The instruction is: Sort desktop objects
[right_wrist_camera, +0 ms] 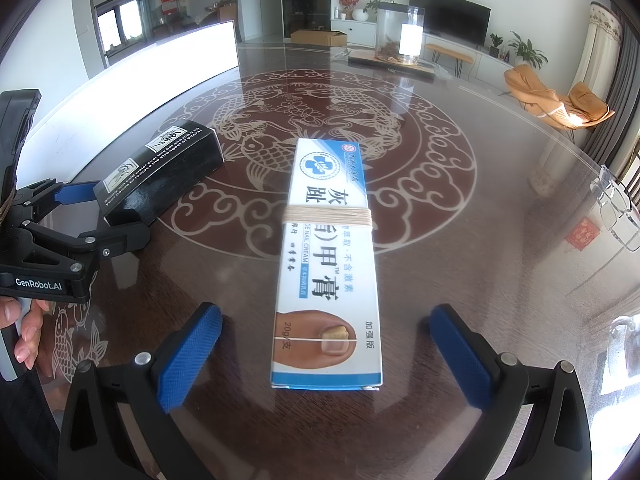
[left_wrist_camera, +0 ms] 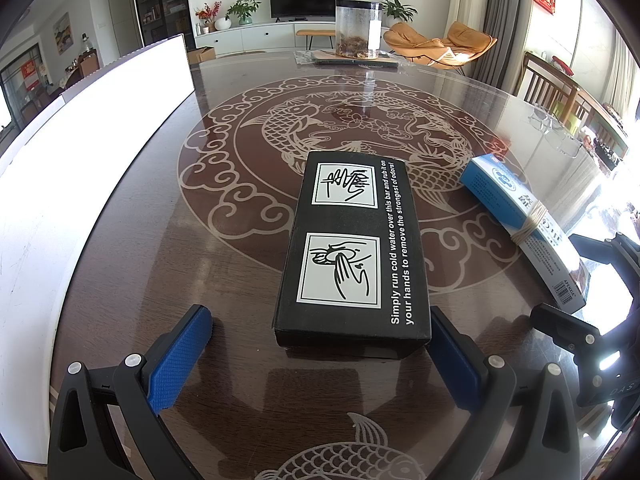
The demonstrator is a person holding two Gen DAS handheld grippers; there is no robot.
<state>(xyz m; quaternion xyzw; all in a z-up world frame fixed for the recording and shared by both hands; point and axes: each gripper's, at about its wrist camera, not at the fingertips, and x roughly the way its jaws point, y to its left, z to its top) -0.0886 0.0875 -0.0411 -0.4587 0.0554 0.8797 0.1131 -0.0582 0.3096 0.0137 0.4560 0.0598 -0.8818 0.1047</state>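
Note:
A black box (left_wrist_camera: 352, 248) with white hand drawings and English text lies flat on the dark patterned table (left_wrist_camera: 160, 240). My left gripper (left_wrist_camera: 320, 344) is open, its blue pads either side of the box's near end, the right pad close to the box corner. A blue-and-white nail cream box (right_wrist_camera: 328, 264) wrapped with twine lies lengthwise in front of my right gripper (right_wrist_camera: 324, 344), which is open with the box's near end between its pads, not touching. The cream box also shows in the left wrist view (left_wrist_camera: 520, 220), the black box in the right wrist view (right_wrist_camera: 160, 172).
A tall white panel (left_wrist_camera: 80, 160) stands along the table's left side. A clear jar (left_wrist_camera: 358, 28) with dried contents sits on a tray at the far edge. Glasses (right_wrist_camera: 616, 208) lie at the right edge. My left gripper (right_wrist_camera: 80, 216) shows in the right wrist view.

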